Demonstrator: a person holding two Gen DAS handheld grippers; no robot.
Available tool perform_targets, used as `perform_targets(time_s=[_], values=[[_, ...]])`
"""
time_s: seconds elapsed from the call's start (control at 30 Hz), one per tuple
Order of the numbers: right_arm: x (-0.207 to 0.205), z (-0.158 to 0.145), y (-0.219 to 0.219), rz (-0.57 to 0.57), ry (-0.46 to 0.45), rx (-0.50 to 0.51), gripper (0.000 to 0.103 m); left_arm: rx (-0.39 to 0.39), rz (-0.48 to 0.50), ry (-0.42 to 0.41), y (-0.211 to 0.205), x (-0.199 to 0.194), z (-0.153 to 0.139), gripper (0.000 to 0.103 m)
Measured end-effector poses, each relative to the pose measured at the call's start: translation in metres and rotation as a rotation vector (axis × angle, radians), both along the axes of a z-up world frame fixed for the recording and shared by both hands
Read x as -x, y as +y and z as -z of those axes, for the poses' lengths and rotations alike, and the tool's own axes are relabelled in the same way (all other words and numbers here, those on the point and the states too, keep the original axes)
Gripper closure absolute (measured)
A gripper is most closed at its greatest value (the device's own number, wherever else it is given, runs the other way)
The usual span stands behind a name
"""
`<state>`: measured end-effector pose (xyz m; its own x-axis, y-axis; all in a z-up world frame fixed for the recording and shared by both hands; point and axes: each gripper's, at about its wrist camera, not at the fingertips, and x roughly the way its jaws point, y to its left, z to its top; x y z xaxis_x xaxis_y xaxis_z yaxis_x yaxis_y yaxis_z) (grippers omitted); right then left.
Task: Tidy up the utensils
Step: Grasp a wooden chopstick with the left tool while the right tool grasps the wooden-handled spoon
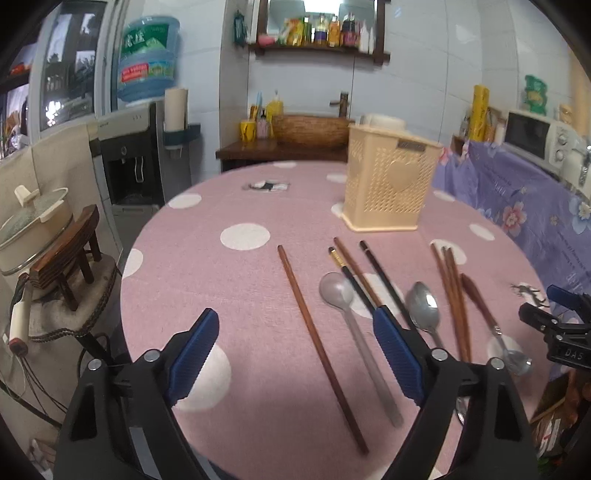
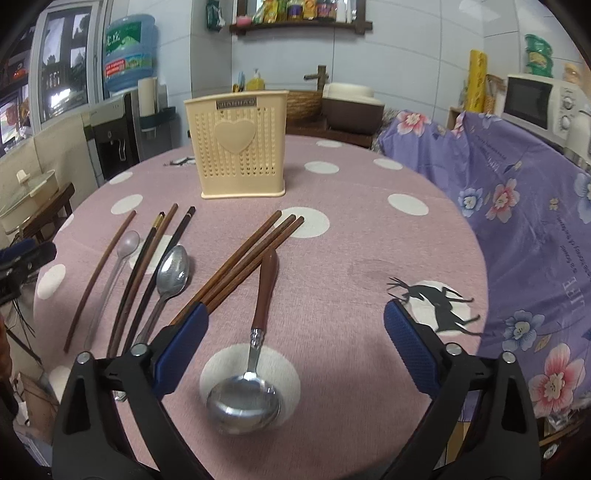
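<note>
One cream holder (image 2: 242,147), utensils (image 2: 173,273) outside

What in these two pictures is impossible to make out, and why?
- Inside of the cream utensil holder: both views show only its walls.
- Metal spoon handle end: left view, hidden behind the left gripper; right view, behind the right gripper.
- Label on the holder: too small to read.
- Shelf bottles: blurred, far away.

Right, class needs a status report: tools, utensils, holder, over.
Left tool open, right tool open, both empty. Chopsticks and spoons all on table. Holder upright, path unblocked.
</note>
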<state>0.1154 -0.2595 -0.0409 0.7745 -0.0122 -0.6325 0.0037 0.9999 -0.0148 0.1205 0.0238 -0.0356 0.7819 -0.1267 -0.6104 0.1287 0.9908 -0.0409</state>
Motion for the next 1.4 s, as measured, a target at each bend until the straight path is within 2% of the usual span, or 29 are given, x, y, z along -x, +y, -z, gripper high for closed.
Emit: perform_targets(time_s=[0.03,0.1,0.2,0.37,0.43,0.7,0.83,1.07,1.33,1.4], values=[[-0.008,0.002,0.000,-0.006,0.023,0.002,0.015,0.008,0.010,0.047,0.000,-0.010,0.002,0.028],[-0.023,0.006,-0.002,-0.024,0.068,-0.004,0.020,0.012,0.018,0.111,-0.001,-0.027,0.005,0.029],[-0.045,0.014,-0.004,-0.036,0.135,-0.025,0.028,-0.034,0.009,0.125,-0.006,-0.040,0.006,0.033],[-0.072,0.027,0.000,-0.049,0.231,-0.057,0.044,-0.032,0.005,0.178,-0.007,-0.062,0.008,0.041],[-0.079,0.030,0.004,-0.057,0.245,-0.049,0.052,-0.038,0.003,0.193,-0.007,-0.068,0.010,0.043],[-0.099,0.033,0.017,-0.049,0.258,-0.017,0.068,0.015,-0.019,0.271,0.002,-0.087,0.020,0.054],[-0.103,0.033,0.018,-0.047,0.259,-0.018,0.077,0.004,-0.024,0.278,-0.002,-0.098,0.019,0.062],[-0.107,0.032,0.017,-0.042,0.264,-0.021,0.079,-0.017,-0.048,0.337,-0.010,-0.131,0.026,0.078],[-0.110,0.032,0.019,-0.035,0.259,-0.017,0.080,-0.080,-0.065,0.343,-0.024,-0.142,0.030,0.082],[-0.110,0.032,0.019,-0.036,0.256,-0.018,0.080,-0.089,-0.070,0.337,-0.027,-0.141,0.030,0.086]])
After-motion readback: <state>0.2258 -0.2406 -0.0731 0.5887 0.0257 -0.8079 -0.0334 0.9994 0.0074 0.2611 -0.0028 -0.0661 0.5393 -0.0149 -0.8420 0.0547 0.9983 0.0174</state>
